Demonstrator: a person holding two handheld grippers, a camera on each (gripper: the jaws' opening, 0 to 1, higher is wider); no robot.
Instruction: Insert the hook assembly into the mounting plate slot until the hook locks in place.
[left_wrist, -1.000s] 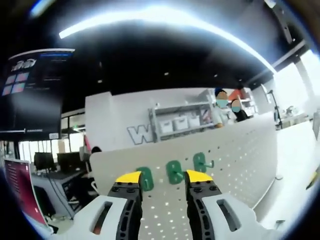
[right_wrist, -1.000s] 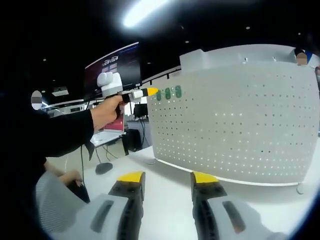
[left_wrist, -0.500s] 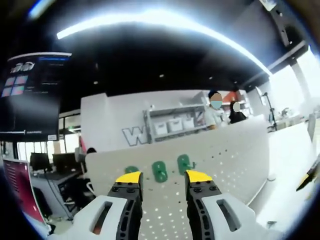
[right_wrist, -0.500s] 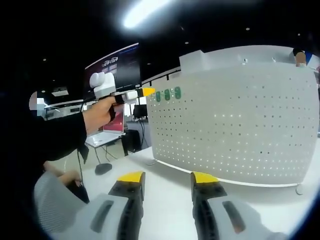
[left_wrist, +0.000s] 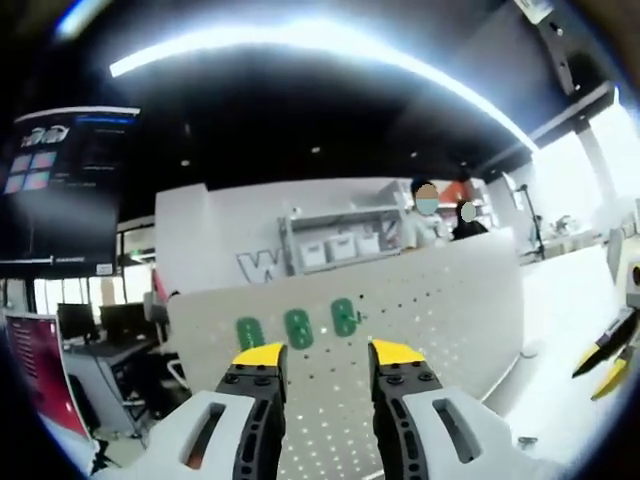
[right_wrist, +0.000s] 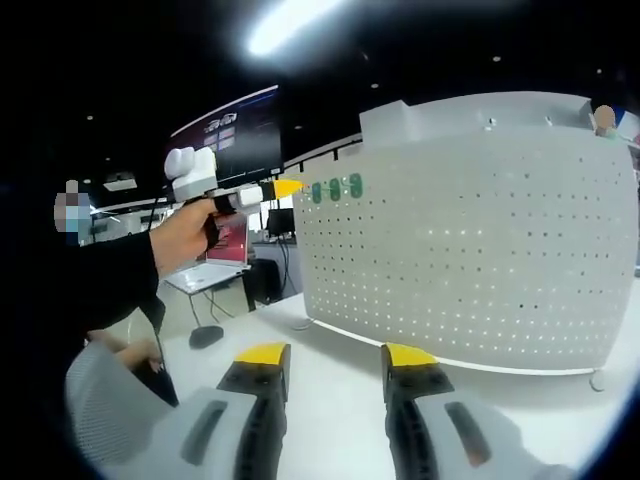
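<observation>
Left gripper view, three green hooks (left_wrist: 297, 328) (row horizontal), on pegboard (left_wrist: 440, 310), tongs apart.

A long strip light (left_wrist: 330, 55) is glowing across a dark ceiling (left_wrist: 300, 130). A dark screen (left_wrist: 65, 190) is hanging high on one side, and monitors (left_wrist: 90, 322) are sitting on desks beneath it. A white wall (left_wrist: 215, 235) is carrying large grey letters (left_wrist: 258, 266), with a shelf of white bins (left_wrist: 340, 245) standing beside them. Two people (left_wrist: 445, 212) are standing near the shelf. Bright daylight is coming through a window (left_wrist: 605, 175). A white tabletop (right_wrist: 330, 345) is stretching out below.
</observation>
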